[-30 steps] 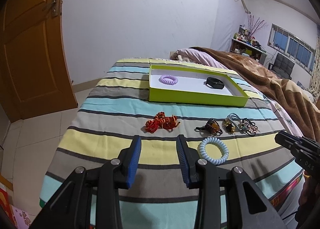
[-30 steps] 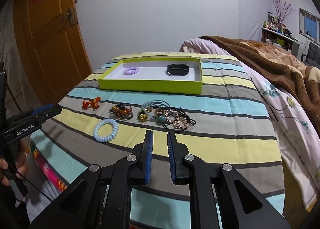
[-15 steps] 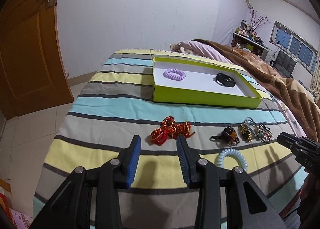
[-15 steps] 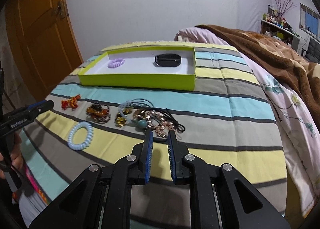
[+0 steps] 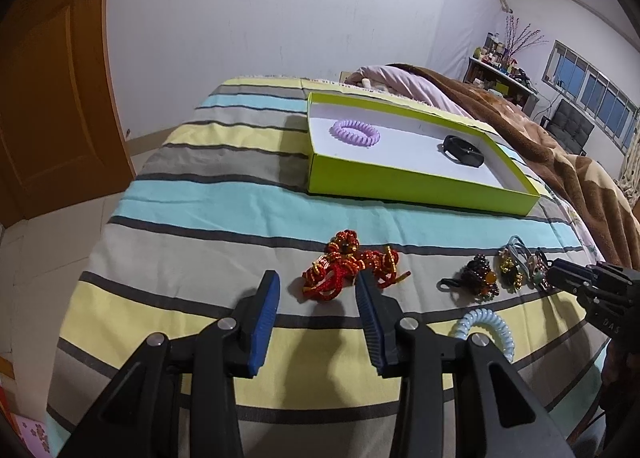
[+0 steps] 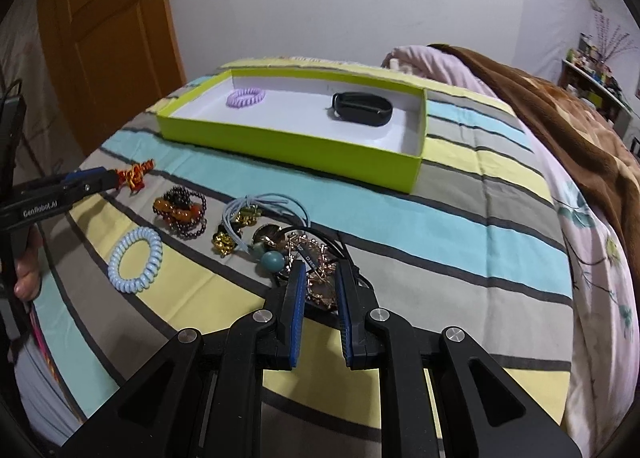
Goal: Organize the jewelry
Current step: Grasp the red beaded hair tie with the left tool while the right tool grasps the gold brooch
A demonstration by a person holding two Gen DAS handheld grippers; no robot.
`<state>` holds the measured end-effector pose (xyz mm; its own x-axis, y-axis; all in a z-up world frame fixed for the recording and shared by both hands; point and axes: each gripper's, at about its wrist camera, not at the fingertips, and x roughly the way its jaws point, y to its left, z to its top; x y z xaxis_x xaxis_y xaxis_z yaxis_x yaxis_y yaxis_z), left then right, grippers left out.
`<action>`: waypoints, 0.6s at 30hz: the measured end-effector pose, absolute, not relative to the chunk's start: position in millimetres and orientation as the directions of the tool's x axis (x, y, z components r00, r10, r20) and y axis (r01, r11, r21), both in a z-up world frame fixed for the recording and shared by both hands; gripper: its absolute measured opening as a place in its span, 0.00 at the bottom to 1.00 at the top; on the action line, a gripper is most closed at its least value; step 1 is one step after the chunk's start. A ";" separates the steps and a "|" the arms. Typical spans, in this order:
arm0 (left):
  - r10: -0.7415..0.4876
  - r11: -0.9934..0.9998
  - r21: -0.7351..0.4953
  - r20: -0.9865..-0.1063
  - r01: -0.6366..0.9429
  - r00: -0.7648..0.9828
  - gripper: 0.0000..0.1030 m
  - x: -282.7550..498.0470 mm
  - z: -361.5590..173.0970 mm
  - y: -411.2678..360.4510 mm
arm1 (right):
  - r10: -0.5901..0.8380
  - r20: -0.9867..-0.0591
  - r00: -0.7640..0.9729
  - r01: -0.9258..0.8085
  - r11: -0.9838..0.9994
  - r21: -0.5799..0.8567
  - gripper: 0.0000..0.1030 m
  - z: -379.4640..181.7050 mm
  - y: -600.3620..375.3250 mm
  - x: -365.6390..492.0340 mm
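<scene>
A lime-green box (image 5: pixel 416 185) (image 6: pixel 288 145) on the striped bedspread holds a purple coil band (image 5: pixel 354 133) (image 6: pixel 245 97) and a black wristband (image 5: pixel 463 150) (image 6: pixel 362 109). My left gripper (image 5: pixel 318 282) is open, its fingers on either side of the near end of a red-and-gold beaded bracelet (image 5: pixel 348 270) (image 6: pixel 134 173). My right gripper (image 6: pixel 319 272) is open, its fingers straddling a rose-gold chain piece (image 6: pixel 316 258). Between these lie a dark and amber bead bracelet (image 6: pixel 180 209) (image 5: pixel 478 278), a gold charm on blue cords (image 6: pixel 244 221) and a pale blue coil band (image 6: pixel 136 260) (image 5: pixel 486 328).
A brown blanket (image 6: pixel 560 109) covers the bed to the right. An orange wooden door (image 5: pixel 52 97) stands to the left, with tiled floor beside the bed. A shelf and windows (image 5: pixel 592 97) are at the far right.
Both grippers have moved forward and down toward the jewelry. The left now brackets the red bracelet. The right has opened a little and reached the rose-gold chain.
</scene>
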<state>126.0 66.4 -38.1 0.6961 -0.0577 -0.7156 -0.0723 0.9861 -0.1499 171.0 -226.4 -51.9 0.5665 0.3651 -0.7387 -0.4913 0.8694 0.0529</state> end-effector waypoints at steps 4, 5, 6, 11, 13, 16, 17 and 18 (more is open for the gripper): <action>-0.078 0.984 -0.164 -0.728 -0.062 0.682 0.40 130.4 -41.3 67.2 | 0.368 -0.744 0.558 -0.499 0.865 0.053 0.15 -52.9 -224.8 173.7; -0.084 0.984 -0.167 -0.730 -0.058 0.678 0.40 130.9 -42.0 67.0 | 0.363 -0.746 0.559 -0.502 0.864 0.045 0.15 -53.1 -223.6 172.8; -0.087 0.984 -0.167 -0.732 -0.055 0.676 0.40 131.8 -42.6 66.3 | 0.358 -0.747 0.561 -0.505 0.863 0.034 0.15 -52.9 -222.6 171.8; -0.100 0.987 -0.160 -0.733 -0.029 0.673 0.34 133.2 -42.3 61.8 | 0.338 -0.751 0.567 -0.508 0.861 0.005 0.03 -51.7 -218.3 167.2; -0.095 0.988 -0.150 -0.734 -0.024 0.673 0.24 133.4 -42.3 59.8 | 0.341 -0.752 0.565 -0.512 0.859 0.005 0.03 -50.4 -217.4 164.2; -0.098 0.989 -0.148 -0.731 -0.017 0.675 0.19 132.9 -42.4 58.4 | 0.346 -0.752 0.561 -0.517 0.856 0.008 0.03 -49.8 -216.6 159.0; -0.097 0.989 -0.147 -0.729 -0.017 0.677 0.19 132.6 -42.0 58.5 | 0.348 -0.752 0.560 -0.517 0.856 0.011 0.03 -49.9 -216.6 157.3; -0.097 0.989 -0.146 -0.727 -0.015 0.680 0.19 131.9 -41.3 58.4 | 0.350 -0.752 0.559 -0.517 0.856 0.015 0.03 -49.9 -216.9 155.6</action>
<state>131.9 58.4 -41.3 0.6799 -0.0973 -0.7268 -0.0151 0.9891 -0.1465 155.6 -216.9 -49.9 0.5586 0.3505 -0.7518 -0.5171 0.8558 0.0147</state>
